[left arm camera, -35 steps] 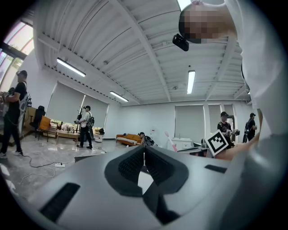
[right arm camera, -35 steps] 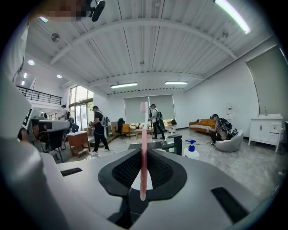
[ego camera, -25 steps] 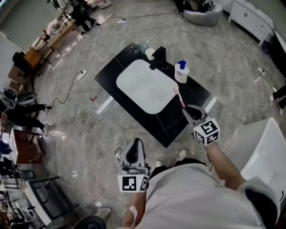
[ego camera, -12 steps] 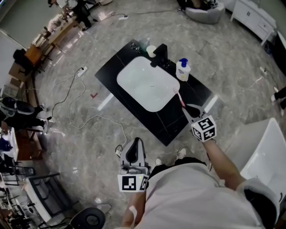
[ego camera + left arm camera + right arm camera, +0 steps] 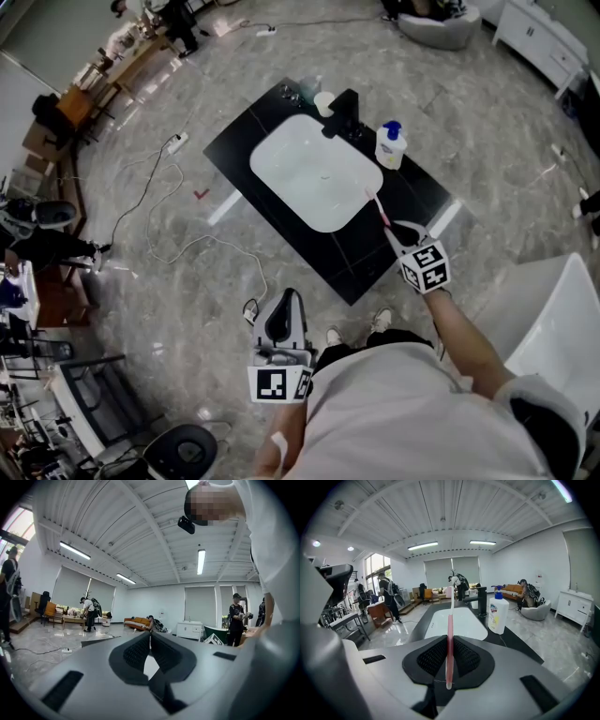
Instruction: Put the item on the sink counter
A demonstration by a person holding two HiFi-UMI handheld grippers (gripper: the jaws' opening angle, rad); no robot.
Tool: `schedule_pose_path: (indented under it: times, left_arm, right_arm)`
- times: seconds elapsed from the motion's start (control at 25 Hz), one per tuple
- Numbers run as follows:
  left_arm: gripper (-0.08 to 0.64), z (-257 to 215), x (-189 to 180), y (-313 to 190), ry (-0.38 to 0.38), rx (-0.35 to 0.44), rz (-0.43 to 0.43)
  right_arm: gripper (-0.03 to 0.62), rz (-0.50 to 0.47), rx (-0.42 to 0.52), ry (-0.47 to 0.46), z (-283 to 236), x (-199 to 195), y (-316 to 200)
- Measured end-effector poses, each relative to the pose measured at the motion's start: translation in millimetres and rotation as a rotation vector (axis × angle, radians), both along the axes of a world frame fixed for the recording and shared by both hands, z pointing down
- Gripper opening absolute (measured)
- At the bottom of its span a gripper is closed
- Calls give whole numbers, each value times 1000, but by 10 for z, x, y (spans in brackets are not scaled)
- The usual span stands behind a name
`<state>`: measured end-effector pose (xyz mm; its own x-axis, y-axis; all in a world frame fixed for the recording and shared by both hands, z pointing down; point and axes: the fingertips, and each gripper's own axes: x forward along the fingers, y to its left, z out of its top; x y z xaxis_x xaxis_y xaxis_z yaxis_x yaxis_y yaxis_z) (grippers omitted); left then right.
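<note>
Right gripper view shows the right gripper, its jaws pinching a slim pink-handled toothbrush over the black sink desk, just beside the white oval basin. The left gripper, jaws pressed together on nothing, hangs well apart from the desk.

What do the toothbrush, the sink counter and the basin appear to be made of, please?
Toothbrush, clamped in the right gripper: likely plastic, as it is pink, smooth and slightly translucent.
Sink counter: black and glossy, with seam lines like tiles or stone slabs; I cannot tell which.
Basin: plain white and smooth, so probably ceramic or a similar glazed material.
</note>
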<state>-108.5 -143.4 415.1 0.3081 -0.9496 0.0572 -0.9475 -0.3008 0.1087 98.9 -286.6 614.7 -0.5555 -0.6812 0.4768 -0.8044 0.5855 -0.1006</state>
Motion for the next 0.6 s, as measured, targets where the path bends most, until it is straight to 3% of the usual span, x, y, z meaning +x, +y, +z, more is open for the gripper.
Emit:
schedule_pose_path:
  times: [0.6]
  left_arm:
    - [12,12,12,29,-7,-21,-7]
  right_arm:
    - [61,-19,-99,43,445,13,9]
